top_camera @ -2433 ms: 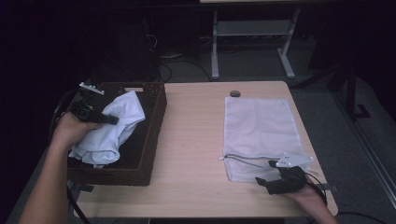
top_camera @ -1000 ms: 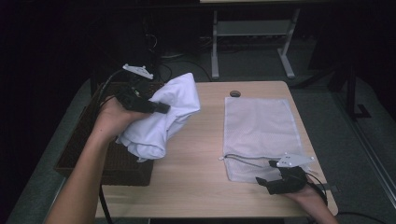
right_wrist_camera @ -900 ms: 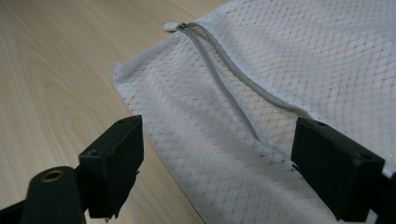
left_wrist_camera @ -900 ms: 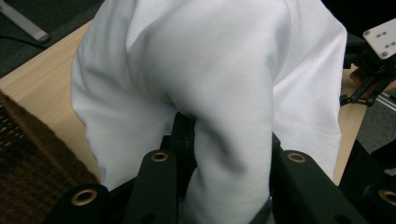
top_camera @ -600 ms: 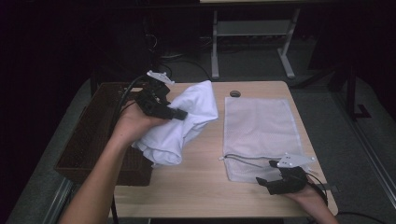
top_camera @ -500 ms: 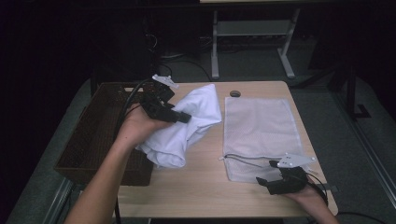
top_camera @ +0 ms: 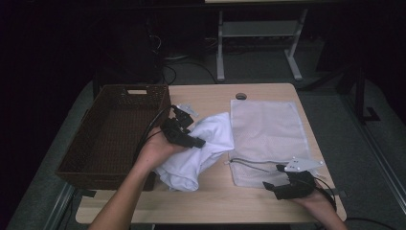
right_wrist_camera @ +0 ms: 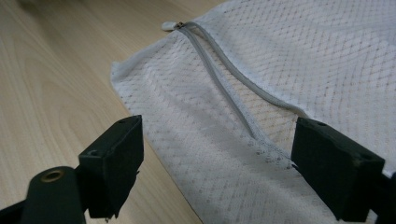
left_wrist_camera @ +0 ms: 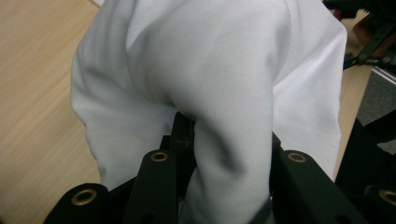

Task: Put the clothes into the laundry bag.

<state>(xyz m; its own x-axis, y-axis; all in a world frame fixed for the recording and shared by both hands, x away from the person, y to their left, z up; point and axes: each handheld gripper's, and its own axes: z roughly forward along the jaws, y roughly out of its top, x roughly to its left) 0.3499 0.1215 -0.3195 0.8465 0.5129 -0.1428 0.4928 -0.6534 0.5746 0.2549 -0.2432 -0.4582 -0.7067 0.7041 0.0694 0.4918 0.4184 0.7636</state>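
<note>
Moved since earlier: left tool has carried white garment out of wicker basket to worktop centre, beside mesh bag; jaws clamped on a fold; cloth soft, light, limp, drapes, take it by bunched folds; long axis runs near-left to far-right; right tool wide, empty, at bag's zipper.

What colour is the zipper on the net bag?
Grey: the zipper runs across the white mesh bag, clearest in the right gripper view.
</note>
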